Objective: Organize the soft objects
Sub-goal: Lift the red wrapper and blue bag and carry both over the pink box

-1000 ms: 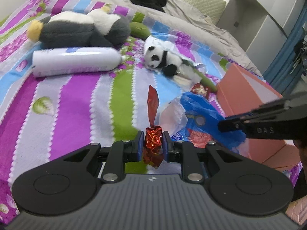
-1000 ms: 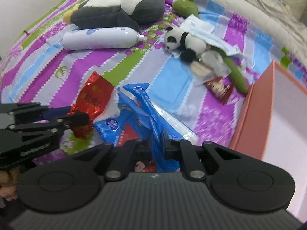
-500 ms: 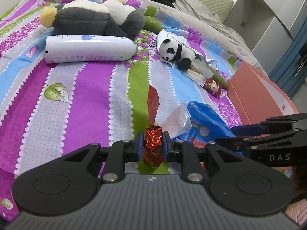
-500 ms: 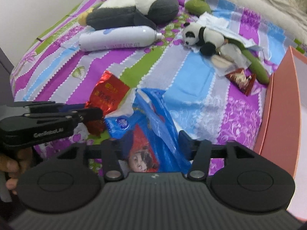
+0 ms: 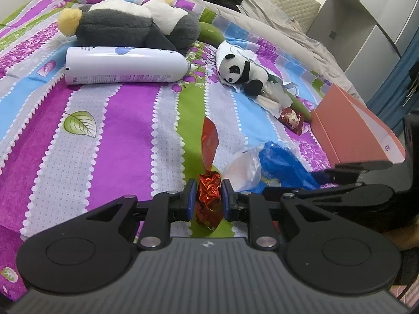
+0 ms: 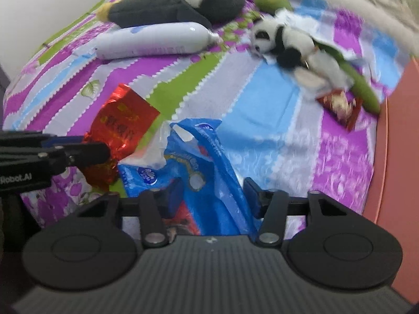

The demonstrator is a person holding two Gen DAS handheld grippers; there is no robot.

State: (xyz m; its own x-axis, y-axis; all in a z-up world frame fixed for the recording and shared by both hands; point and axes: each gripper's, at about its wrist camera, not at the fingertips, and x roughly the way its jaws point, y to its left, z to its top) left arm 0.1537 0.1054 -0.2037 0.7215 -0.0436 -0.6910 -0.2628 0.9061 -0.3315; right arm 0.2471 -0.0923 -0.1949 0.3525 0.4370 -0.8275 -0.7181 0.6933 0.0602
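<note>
My left gripper (image 5: pixel 208 200) is shut on the crumpled lower end of a red foil packet (image 5: pixel 209 141), whose flat flap stands up in front of the fingers. To its right lies a blue plastic bag (image 5: pixel 282 167) with a clear white part. In the right wrist view that blue plastic bag (image 6: pixel 209 162) runs up between the fingers of my right gripper (image 6: pixel 213 192). Its jaws are closing around the bag, and a little gap still shows at the pads. The red foil packet (image 6: pixel 123 120) and the left gripper's fingers (image 6: pixel 78 151) sit at the left.
On the striped bedspread (image 5: pixel 125 136) lie a small panda plush (image 5: pixel 241 72), a large grey and white penguin plush (image 5: pixel 131 26), a white bottle (image 5: pixel 123 65), a green plush (image 5: pixel 209 30) and a small red snack packet (image 5: pixel 290 119). An orange box (image 5: pixel 353 128) stands at the right.
My right gripper let go of the blue bag, opened wide, sank lower over it and is narrowing again. The left gripper has kept its hold on the red packet.
</note>
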